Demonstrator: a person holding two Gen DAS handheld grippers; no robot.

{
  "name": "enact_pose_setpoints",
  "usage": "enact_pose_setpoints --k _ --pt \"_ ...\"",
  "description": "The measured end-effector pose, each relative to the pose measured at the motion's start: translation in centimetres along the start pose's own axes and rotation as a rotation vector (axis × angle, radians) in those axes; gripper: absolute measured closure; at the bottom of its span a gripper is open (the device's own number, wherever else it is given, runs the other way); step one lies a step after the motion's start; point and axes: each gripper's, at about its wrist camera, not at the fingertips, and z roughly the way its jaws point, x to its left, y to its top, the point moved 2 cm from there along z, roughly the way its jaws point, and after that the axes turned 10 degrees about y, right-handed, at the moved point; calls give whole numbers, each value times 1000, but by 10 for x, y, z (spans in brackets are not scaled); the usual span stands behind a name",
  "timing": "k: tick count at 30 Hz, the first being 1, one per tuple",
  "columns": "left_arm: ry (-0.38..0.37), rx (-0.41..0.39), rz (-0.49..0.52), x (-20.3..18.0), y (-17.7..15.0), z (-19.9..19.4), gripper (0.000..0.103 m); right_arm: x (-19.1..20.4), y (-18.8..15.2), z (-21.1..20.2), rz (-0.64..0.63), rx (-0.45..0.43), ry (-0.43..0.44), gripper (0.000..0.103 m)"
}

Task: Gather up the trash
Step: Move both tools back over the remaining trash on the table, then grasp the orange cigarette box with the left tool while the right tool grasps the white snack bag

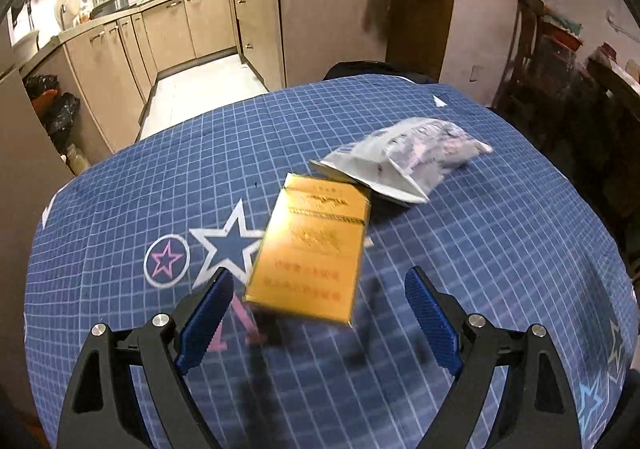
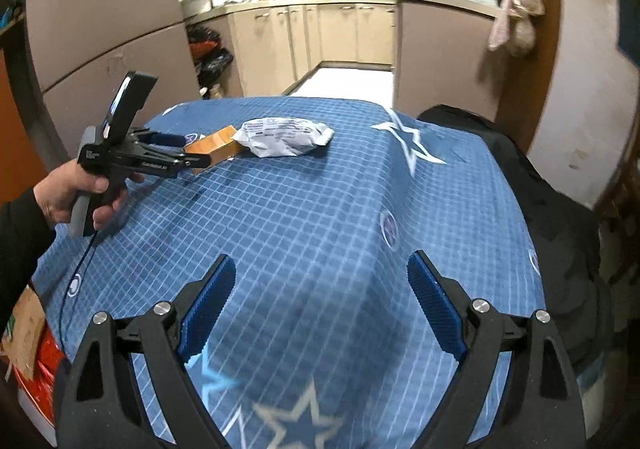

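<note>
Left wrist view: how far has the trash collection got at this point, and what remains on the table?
Nothing looks collected yet. The gold cigarette box and the crumpled white wrapper both still lie on the blue checked tablecloth. In hand: the left tool is open around the box's near end, not gripping. The right tool is open over bare cloth, holding nothing. Left: grasping both items. No bin is visible.

Your right gripper hangs wide open over the table; your left gripper reaches the yellow box beside a crumpled white bag.
</note>
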Motion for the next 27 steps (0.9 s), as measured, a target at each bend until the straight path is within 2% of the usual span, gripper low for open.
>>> enact_pose_setpoints --k 2,3,4,10,15,22,27 --pt "-1 5 -29 7 3 6 18 -1 12 12 -35 10 17 18" --pt "-10 8 -38 8 3 9 23 -1 19 19 -63 18 31 18" --pt "-21 15 -46 11 2 11 40 -1 24 24 -84 24 43 18" --pt "-2 -2 -44 9 -7 6 41 3 71 77 -306 113 110 18" --pt "-33 2 -69 21 -17 3 41 16 110 139 -540 235 103 18" --pt "-82 6 -80 28 -17 6 41 29 136 204 -693 375 176 17" --pt "-93 13 -80 28 -11 17 41 25 140 233 -680 431 201 17"
